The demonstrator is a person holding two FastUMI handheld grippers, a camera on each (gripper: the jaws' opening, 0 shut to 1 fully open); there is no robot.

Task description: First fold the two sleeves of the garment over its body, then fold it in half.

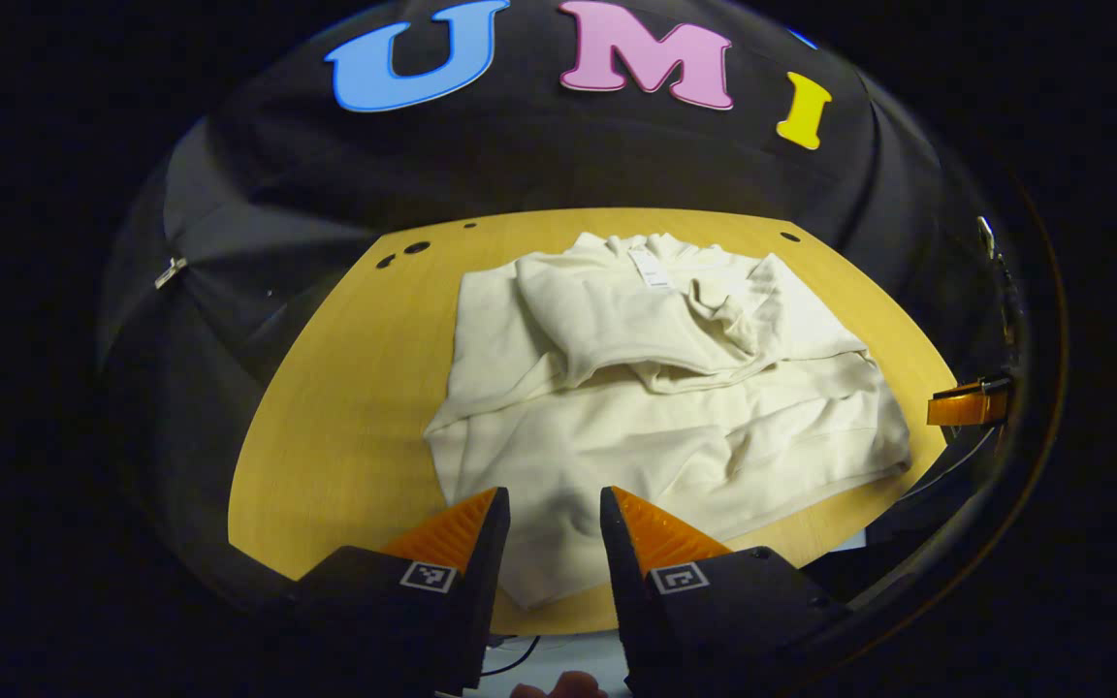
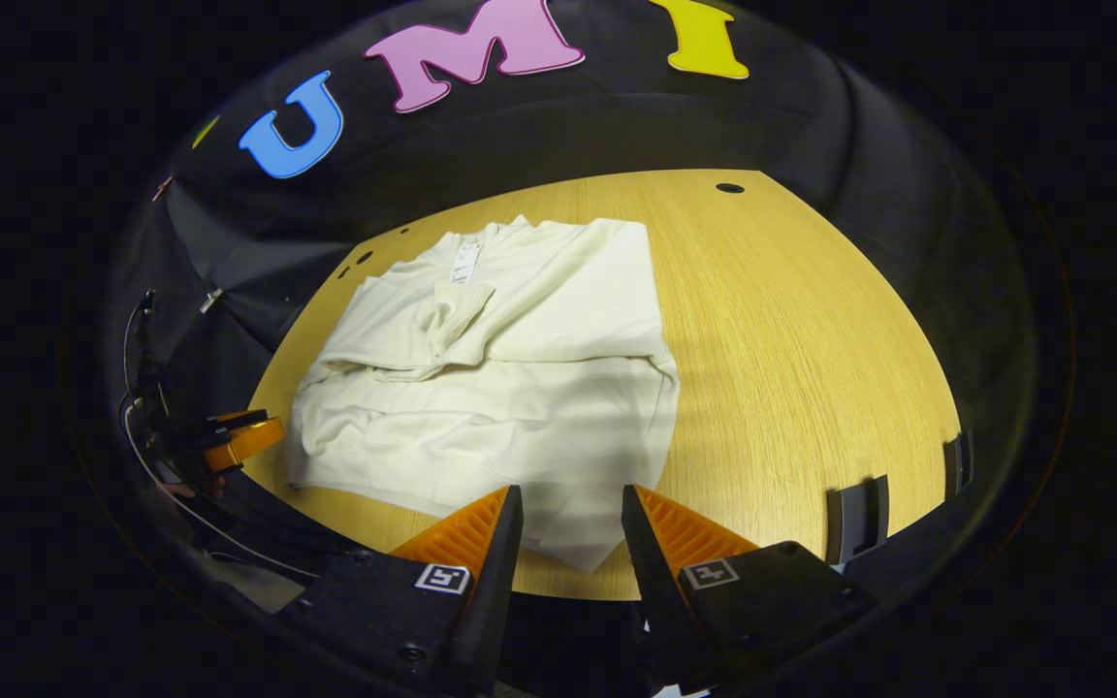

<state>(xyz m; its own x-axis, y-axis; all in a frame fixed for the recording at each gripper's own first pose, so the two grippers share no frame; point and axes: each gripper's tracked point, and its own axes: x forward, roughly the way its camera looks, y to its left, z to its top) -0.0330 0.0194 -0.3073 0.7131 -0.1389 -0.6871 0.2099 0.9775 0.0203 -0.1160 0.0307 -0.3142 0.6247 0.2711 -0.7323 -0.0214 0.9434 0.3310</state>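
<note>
a soft cream garment [image 1: 655,388] lies on a smooth wooden table [image 1: 345,407] with fine straight grain lines. the cloth looks thick and a bit fuzzy. both sleeves [image 1: 617,320] are folded in over the top part of the body, making a lumpy, wrinkled pile there. a small white tag [image 1: 651,267] sits near the collar at the far edge. the lower part of the body is flatter, with soft creases, and its hem reaches close to the near edge of the table.

in the left gripper view, the left gripper [image 1: 555,509] hangs over the near hem with its two ridged, wedge-shaped fingers apart and nothing between them. the other tool peeks in at the right edge.

in the right gripper view, the right gripper [image 2: 572,509] hangs over the near corner of the garment [image 2: 491,388], its fingers spread too, holding nothing. the table [image 2: 811,339] is bare wood to the right of the cloth.
</note>
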